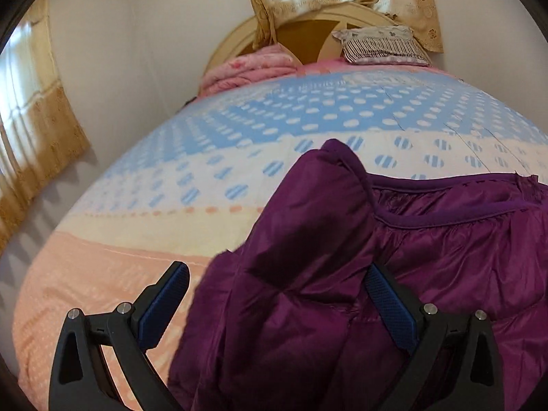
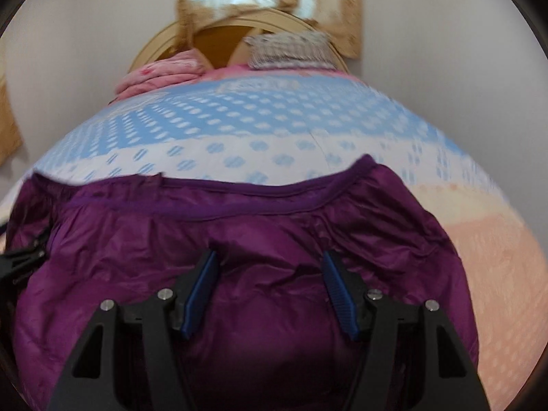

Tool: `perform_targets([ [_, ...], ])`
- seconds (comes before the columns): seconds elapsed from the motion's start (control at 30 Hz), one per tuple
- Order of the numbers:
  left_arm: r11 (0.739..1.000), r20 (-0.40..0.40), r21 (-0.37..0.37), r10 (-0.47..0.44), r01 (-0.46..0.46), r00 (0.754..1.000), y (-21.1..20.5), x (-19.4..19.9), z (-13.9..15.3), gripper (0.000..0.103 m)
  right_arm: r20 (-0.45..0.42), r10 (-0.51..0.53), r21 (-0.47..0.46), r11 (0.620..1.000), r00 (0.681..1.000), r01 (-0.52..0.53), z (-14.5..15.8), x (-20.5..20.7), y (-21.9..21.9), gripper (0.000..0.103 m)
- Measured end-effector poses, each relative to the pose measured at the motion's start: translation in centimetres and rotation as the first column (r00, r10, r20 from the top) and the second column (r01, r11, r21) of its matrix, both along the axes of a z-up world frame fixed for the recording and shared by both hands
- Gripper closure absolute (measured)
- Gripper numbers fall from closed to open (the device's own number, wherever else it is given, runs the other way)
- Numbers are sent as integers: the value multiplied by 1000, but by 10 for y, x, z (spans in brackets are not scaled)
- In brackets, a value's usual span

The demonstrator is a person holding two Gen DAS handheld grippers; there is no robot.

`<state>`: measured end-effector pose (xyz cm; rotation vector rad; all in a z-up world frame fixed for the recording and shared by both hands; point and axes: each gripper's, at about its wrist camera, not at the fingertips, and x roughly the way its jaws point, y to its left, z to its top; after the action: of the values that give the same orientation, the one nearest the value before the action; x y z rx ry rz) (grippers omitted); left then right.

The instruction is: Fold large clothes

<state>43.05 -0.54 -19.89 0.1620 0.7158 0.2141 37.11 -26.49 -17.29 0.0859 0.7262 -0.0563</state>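
Observation:
A large purple puffer jacket (image 1: pixel 428 246) lies on the bed. In the left wrist view a bulky purple part, like a sleeve (image 1: pixel 301 260), rises between the wide-apart fingers of my left gripper (image 1: pixel 277 274); the jaws are open around it, not closed on it. In the right wrist view the jacket (image 2: pixel 239 219) spreads flat with its ribbed hem edge (image 2: pixel 260 202) on the far side. My right gripper (image 2: pixel 270 263) is open just above the jacket's middle. The left gripper's black frame (image 2: pixel 20 260) shows at the left edge.
The bed cover (image 1: pixel 274 116) is blue with white dots, then cream and peach. At the headboard (image 1: pixel 318 24) lie a pink folded blanket (image 1: pixel 246 68) and a striped pillow (image 1: pixel 383 44). Curtains (image 1: pixel 37 109) hang at left and behind the bed.

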Motion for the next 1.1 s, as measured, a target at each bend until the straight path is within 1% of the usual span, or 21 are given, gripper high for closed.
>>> perform_targets([
  [0.17, 1000, -55, -7, 11, -11, 998, 0, 6, -8, 1, -31, -3, -8, 1000, 1000, 2, -4, 3, 2, 36],
  [0.33, 1000, -83, -19, 6, -8, 997, -1, 13, -13, 1, -59, -4, -4, 1000, 998, 4, -9, 8, 0, 35],
  [0.6, 1000, -97, -27, 7, -9, 995, 0, 14, -14, 1, -97, 0, -11, 1000, 995, -1, -16, 18, 2, 33],
  [0.93, 1000, -103, -2, 13, -13, 995, -1, 16, -14, 1, -127, -5, -39, 999, 992, 0, -20, 23, 4, 31],
  [1.0, 1000, -118, 9, 21, -21, 993, -2, 16, -10, 1, -134, -11, -61, 998, 991, 2, -20, 24, 7, 31],
  [1.03, 999, -117, 14, 42, -41, 992, -2, 13, 0, 1, -140, -13, -80, 997, 990, 2, -18, 24, 10, 31],
  [1.07, 999, -100, 11, 45, -44, 994, -2, 9, 8, 1, -146, -21, -103, 995, 989, 6, -12, 24, 13, 32],
  [1.1, 999, -59, 0, 39, -39, 997, -4, 0, 21, 1, -134, -36, -104, 994, 990, 22, -6, 21, 15, 32],
])
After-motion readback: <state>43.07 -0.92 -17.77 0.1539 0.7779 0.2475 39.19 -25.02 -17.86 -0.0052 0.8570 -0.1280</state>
